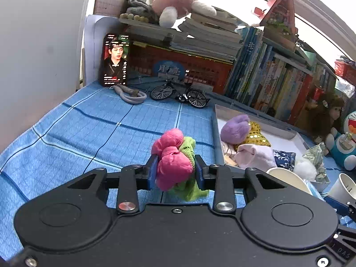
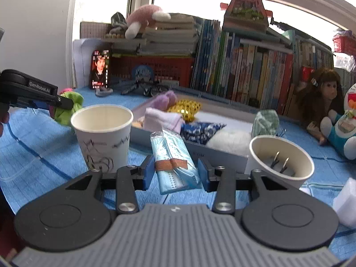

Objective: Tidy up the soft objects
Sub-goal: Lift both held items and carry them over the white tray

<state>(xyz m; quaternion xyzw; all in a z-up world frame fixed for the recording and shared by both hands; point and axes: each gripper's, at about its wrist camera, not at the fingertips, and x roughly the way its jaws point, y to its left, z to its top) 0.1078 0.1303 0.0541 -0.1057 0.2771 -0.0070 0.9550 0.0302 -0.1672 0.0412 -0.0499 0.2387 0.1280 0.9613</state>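
The left gripper clenches one pink-and-green cloth bundle above the blue surface. The right gripper clamps one blue mask pack between two paper cups, before the white tray.

We see the tray toward the table's right side, soft toys inside it. Two paper cups stand before its near wall, one at each end. Behind it, books line the back edge; a phone leans at the back left corner, a toy bicycle just right of it.
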